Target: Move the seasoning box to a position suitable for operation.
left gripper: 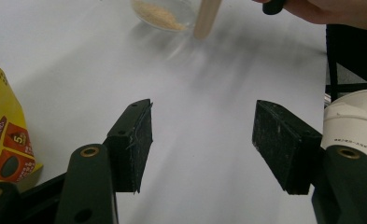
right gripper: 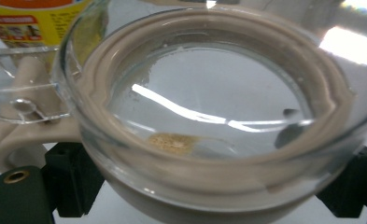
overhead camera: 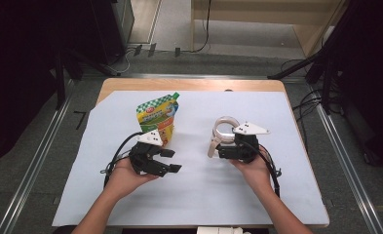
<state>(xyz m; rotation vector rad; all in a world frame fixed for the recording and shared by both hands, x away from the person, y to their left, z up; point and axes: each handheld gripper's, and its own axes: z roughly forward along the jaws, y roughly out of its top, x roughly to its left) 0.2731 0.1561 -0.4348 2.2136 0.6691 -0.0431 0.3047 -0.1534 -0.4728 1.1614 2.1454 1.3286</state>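
Observation:
A yellow and green spouted pouch (overhead camera: 157, 117) lies on the white sheet left of centre, and its corner shows as the pouch (left gripper: 3, 140) in the left gripper view. My left gripper (overhead camera: 172, 160) sits just below the pouch, and its jaws (left gripper: 202, 144) stand open over bare sheet with nothing between them. My right gripper (overhead camera: 223, 142) is shut on a clear glass jar (overhead camera: 225, 127) with a beige rim and handle. In the right gripper view the jar (right gripper: 209, 116) sits between my jaws, mouth toward the camera, with a little brown powder (right gripper: 172, 141) inside.
The white sheet (overhead camera: 203, 195) covers most of a wooden table (overhead camera: 194, 84). Beyond the table lie floor rails, cables and dark stands. A white rounded device (left gripper: 354, 116) sits by the left gripper's right jaw.

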